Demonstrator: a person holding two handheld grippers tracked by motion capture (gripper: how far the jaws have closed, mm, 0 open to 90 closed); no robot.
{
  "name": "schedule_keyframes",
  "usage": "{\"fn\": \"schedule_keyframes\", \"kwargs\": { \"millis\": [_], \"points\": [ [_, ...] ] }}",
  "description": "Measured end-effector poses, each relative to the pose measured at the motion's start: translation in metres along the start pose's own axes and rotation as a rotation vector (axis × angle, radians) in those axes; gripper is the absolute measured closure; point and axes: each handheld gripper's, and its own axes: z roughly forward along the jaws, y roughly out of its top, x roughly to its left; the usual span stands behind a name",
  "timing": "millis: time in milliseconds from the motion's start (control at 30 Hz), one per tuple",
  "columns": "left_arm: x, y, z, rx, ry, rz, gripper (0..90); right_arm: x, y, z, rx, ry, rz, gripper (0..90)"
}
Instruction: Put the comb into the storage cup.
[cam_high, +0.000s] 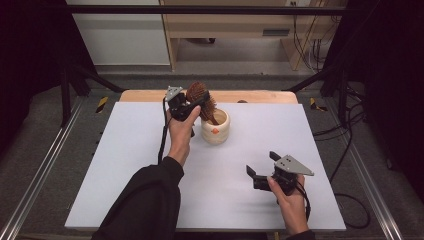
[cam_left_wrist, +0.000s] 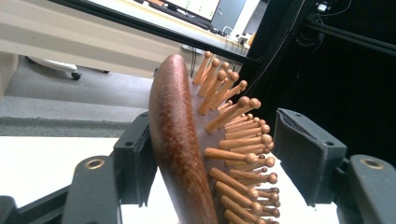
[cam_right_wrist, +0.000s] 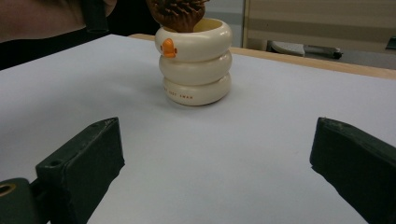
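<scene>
- The wooden hairbrush (cam_high: 200, 99) stands with its handle down in the cream ringed cup (cam_high: 216, 129), head tilted over the rim toward the left gripper (cam_high: 192, 106).
- In the left gripper view the brush head sits between the jaws: its back lies against one pad, while the other pad stands clear of the bristle pins, so the grip is loose.
- The cup stands mid-table on the white tabletop (cam_high: 125, 165).
- The right gripper (cam_high: 262, 167) rests near the table's front right, jaws wide apart, holding nothing, well apart from the cup.
</scene>
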Motion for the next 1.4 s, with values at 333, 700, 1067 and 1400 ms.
{"fn": "schedule_keyframes", "kwargs": {
  "millis": [333,700,1067,1400],
  "points": [
    [0.0005,0.0003,-0.0002,-0.003,0.026,0.000,19.9,0.0002,0.0001,0.0002,0.000,0.002,-0.002,3.1],
    [0.0001,0.0003,-0.0002,0.005,0.040,-0.007,10.8,0.0009,0.0001,0.0006,0.001,0.001,0.001,3.1],
    [-0.0028,0.0003,-0.0005,-0.002,0.039,-0.004,6.7,0.0011,0.0002,0.0005,0.000,0.001,0.003,3.1],
    [-0.0046,0.0008,-0.0012,-0.012,0.036,0.030,4.5,0.0012,0.0001,0.0008,0.000,0.002,0.004,3.1]
  ]
}}
